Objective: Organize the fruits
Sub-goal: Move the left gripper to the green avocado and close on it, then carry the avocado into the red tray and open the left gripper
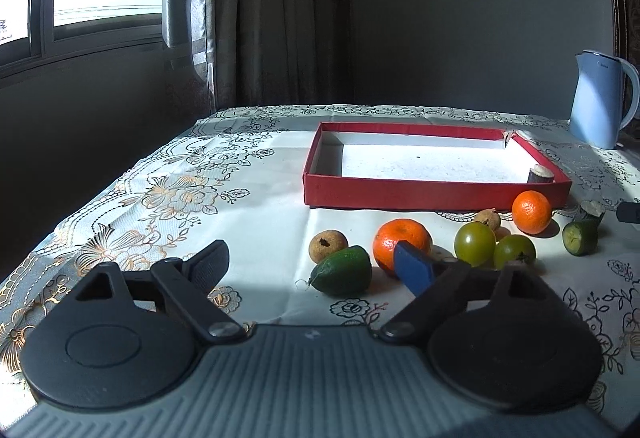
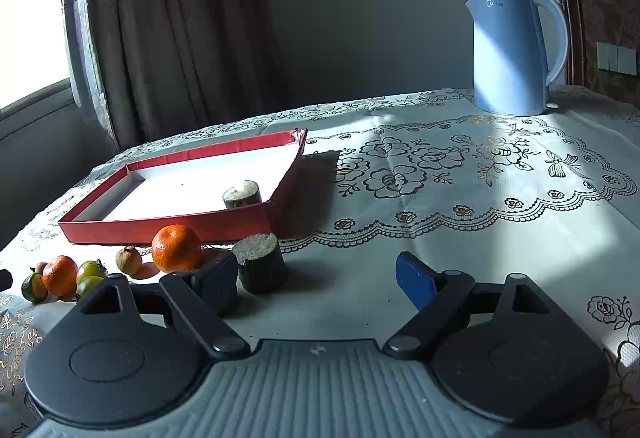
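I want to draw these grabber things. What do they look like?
Both match. The left gripper and right gripper each have a grey ribbed body, two round black discs, and black arms joined by silver screws. One finger pad is black and textured, the other blue. No cables or sleeves show.

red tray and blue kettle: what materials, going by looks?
Red tray: looks like matte paper-covered cardboard, white lining; far-right corner is torn. Blue kettle: likely smooth plastic, soft satin sheen, lighter handle; a metal liner can't be ruled out.
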A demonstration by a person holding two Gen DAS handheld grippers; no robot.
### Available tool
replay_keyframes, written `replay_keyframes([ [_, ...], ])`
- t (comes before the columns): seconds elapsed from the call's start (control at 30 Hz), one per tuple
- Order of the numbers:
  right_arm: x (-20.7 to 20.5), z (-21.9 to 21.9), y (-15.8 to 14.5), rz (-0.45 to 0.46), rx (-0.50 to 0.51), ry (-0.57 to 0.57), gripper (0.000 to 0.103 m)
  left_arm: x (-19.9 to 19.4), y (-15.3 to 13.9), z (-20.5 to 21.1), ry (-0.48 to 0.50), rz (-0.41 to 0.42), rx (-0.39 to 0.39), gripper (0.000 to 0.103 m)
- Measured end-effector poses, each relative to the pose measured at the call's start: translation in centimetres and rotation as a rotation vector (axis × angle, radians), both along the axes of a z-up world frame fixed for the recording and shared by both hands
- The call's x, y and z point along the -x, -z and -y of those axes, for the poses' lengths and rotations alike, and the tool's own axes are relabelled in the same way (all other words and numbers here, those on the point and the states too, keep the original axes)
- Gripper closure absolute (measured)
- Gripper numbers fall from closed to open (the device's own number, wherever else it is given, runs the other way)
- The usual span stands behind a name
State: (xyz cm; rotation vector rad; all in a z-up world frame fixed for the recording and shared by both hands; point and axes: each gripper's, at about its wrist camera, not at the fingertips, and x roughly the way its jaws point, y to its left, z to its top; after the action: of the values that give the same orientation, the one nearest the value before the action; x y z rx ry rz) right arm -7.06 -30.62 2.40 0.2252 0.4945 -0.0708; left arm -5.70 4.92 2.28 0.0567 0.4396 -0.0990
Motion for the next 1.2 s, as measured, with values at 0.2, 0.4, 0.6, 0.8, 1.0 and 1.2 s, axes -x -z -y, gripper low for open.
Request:
replay_keyframes([
  [0.2, 0.2, 0.1, 0.0, 0.005, -0.002, 0.008, 0.016, -2.5, 1.3, 0.2, 0.048, -0.121, 0.042, 0.049],
  [0.4, 0.0, 0.2, 0.1, -0.005, -0.01, 0.013, 0.016, -3.8, 1.8, -0.2, 0.071, -0.175, 0.1, 0.066],
  [0.6, 0.0, 0.4, 0.1, -0.004, -0.024, 0.022, 0.016, -3.0, 1.3, -0.4, 0.074, -0.174, 0.124, 0.067],
  [0.8, 0.2, 0.4, 0.1, 0.006, -0.027, 0.034, 0.016, -2.0, -1.6, 0.7, 0.117, -0.093, 0.132, 0.067],
  [1.0, 0.0, 0.8, 0.2, -0.002, -0.057, 0.035, 0.016, -6.8, -3.2, 3.3, 0.112, -0.047, 0.084, 0.067],
  [1.2, 0.0, 1.5, 0.4, 0.002, -0.105, 0.033, 0.016, -12.7, -2.8, 5.1, 0.063, -0.058, 0.044, 0.067],
])
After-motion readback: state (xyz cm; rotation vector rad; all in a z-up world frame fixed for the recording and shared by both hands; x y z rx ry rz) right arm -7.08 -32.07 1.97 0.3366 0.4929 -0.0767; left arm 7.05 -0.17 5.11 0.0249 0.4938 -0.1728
